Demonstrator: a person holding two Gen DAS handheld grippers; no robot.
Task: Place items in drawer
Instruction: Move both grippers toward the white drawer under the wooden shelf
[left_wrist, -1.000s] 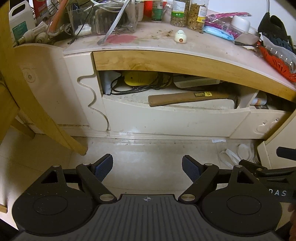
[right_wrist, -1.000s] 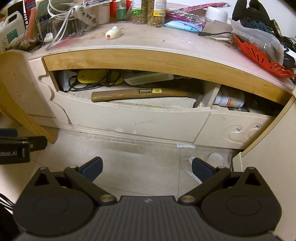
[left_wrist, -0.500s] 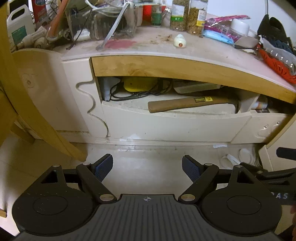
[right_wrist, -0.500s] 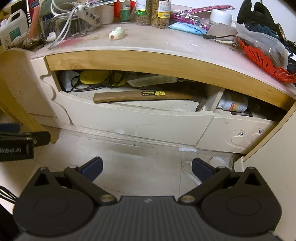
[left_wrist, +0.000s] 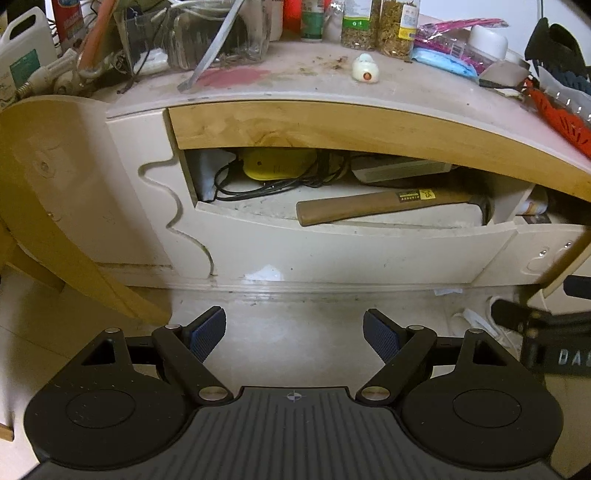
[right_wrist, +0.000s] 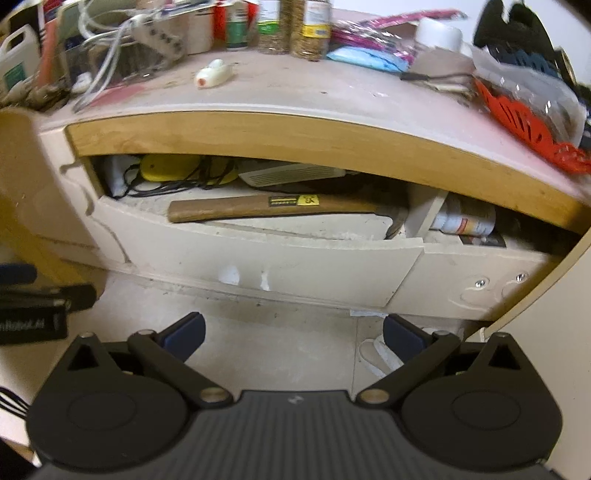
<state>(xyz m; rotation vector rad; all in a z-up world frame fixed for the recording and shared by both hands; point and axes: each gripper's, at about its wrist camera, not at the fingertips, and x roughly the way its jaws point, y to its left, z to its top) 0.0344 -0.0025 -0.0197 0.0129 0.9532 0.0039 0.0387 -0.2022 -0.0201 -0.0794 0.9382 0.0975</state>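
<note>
- our left tool (left_wrist: 294, 334) sits at lower centre, fingers apart, holding nothing.
- our right tool (right_wrist: 293, 336) likewise, apart and empty.
- the drawer (left_wrist: 332, 251) stands open mid-frame, under the surface (left_wrist: 369, 92).
- a hammer (right_wrist: 273, 206) lies inside the drawer, with a yellow case (left_wrist: 277, 166) behind it.

Both wrist views low, facing open drawer (left_wrist: 332, 254), hammer (right_wrist: 273, 208) shared

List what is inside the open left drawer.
In the drawer: a wooden-handled hammer at the front, a yellow object tangled in black cable at the back left, and a pale flat item. The desktop overhang hides the rear.
</note>
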